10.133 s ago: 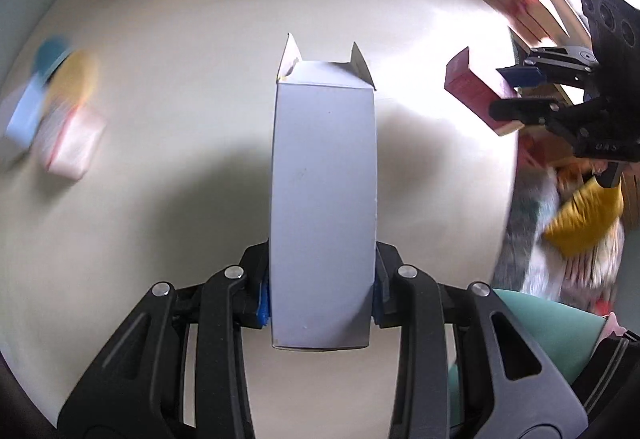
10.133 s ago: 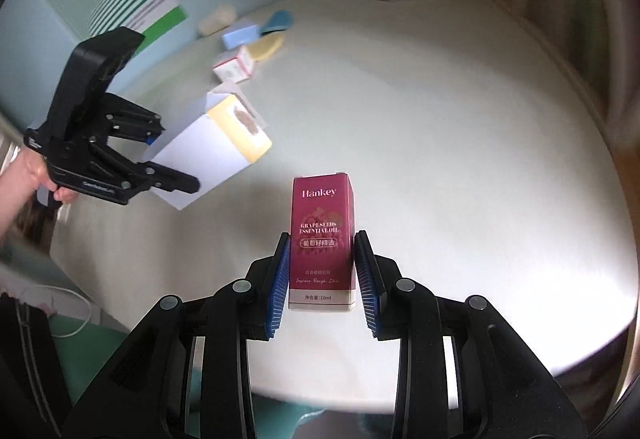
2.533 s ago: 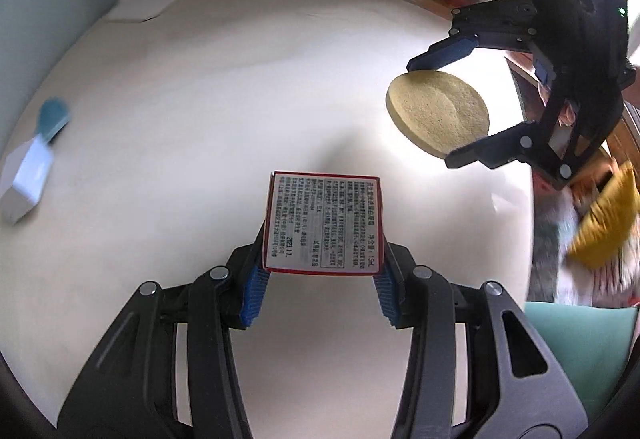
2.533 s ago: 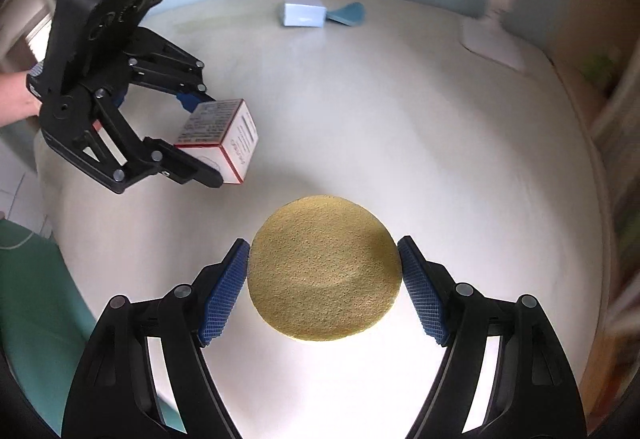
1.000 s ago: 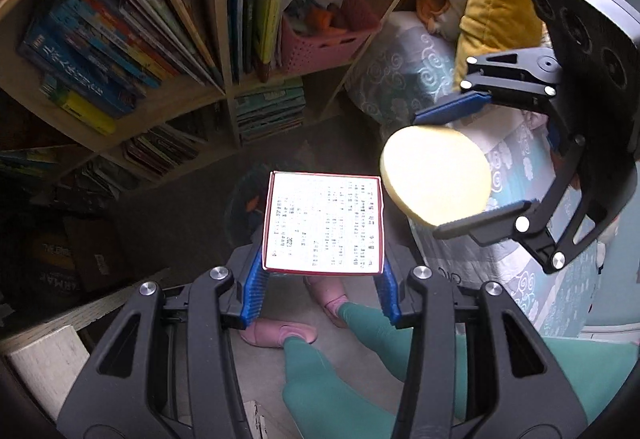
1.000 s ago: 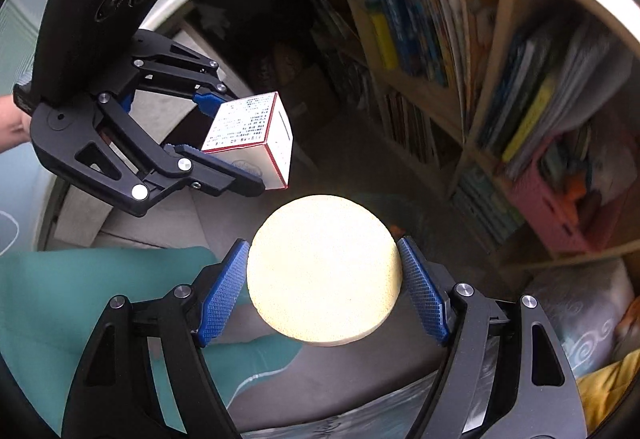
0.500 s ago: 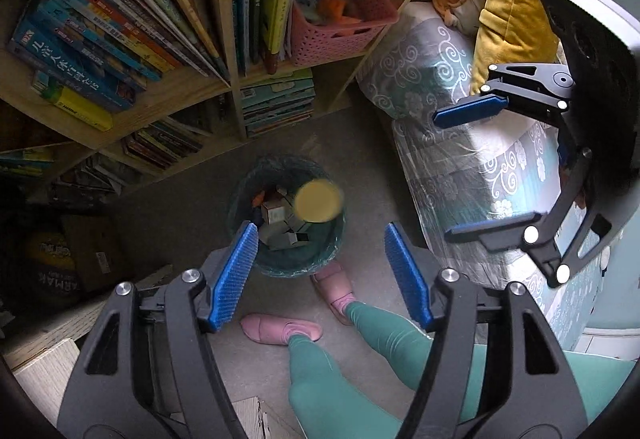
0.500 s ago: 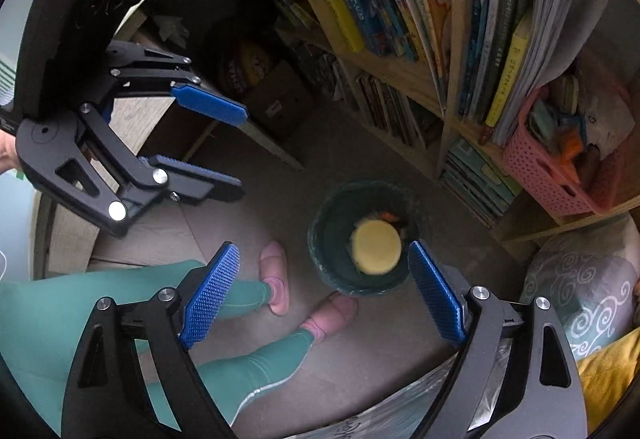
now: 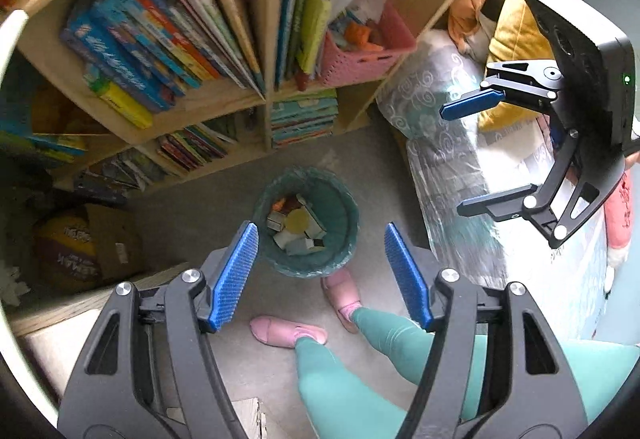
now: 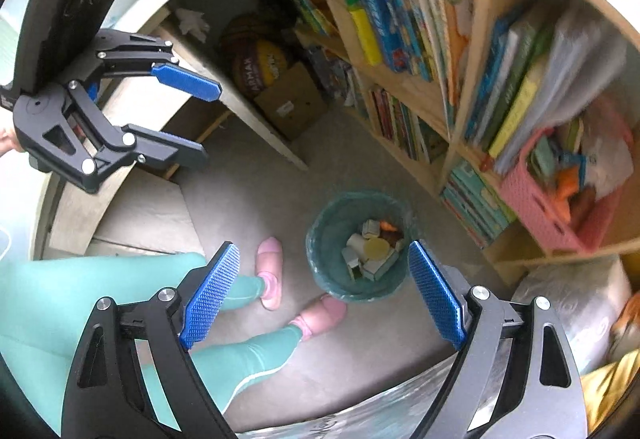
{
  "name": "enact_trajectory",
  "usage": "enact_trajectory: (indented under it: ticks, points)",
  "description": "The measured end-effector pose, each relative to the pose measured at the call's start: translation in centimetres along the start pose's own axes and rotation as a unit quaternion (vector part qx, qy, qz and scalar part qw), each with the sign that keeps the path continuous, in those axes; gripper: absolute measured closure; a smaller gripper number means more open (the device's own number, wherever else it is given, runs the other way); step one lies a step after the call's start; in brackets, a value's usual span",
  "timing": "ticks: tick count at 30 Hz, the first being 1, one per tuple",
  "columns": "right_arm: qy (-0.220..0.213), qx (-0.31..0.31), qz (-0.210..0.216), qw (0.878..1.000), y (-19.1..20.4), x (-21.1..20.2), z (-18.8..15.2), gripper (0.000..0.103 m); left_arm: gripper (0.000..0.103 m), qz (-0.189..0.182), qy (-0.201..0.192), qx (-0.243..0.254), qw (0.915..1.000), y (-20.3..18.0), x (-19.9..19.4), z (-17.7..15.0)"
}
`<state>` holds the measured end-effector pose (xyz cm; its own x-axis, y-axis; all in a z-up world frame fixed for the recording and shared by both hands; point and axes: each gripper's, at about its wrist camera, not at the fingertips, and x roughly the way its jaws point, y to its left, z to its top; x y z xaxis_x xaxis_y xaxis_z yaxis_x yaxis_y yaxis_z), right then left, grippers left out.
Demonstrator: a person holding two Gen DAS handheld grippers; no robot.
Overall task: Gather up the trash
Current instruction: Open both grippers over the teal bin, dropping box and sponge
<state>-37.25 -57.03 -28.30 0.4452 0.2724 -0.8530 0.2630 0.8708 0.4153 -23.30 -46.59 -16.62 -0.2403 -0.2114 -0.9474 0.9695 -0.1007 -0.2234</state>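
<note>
A round teal-lined trash bin (image 9: 340, 211) stands on the grey floor far below, also in the right wrist view (image 10: 328, 231). Inside lie several small boxes and a round yellow sponge (image 9: 297, 219), which also shows in the right wrist view (image 10: 376, 247). My left gripper (image 9: 322, 235) is open and empty, held high above the bin. My right gripper (image 10: 322, 251) is open and empty too, also above the bin. Each gripper shows in the other's view: the right one (image 9: 460, 159) and the left one (image 10: 200, 119).
A wooden bookshelf (image 9: 248, 95) full of books stands behind the bin, with a pink basket (image 9: 360, 59). A bed with patterned cover (image 9: 448, 143) and a yellow cushion (image 9: 516, 23) are at the right. The person's green legs and pink slippers (image 9: 340, 291) stand beside the bin.
One second ago the left gripper held the small box and the right held the sponge. Both opened and the items fell into the bin, where the sponge now lies still.
</note>
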Motion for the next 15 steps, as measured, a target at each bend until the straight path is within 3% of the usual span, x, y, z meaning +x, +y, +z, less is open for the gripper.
enact_trajectory:
  ticks: [5, 9, 12, 15]
  points:
    - [-0.012, -0.055, 0.004, 0.998, 1.7, -1.7, 3.7, 0.017, 0.037, 0.051, -0.024, -0.011, 0.9983, 2.1, -3.9, -1.0]
    - [-0.024, -0.11, 0.018, 0.993, 3.9, -2.7, 7.4, 0.015, 0.026, 0.089, -0.061, -0.046, 0.9931, 4.7, -8.5, -2.5]
    - [-0.027, -0.162, 0.02, 0.986, 6.4, -2.9, 10.9, 0.015, 0.026, 0.107, -0.084, -0.089, 0.9867, 7.3, -11.8, -4.4]
    - [-0.036, -0.206, 0.034, 0.977, 9.5, -2.9, 15.3, 0.015, 0.025, 0.142, -0.106, -0.138, 0.9745, 10.5, -15.2, -7.5]
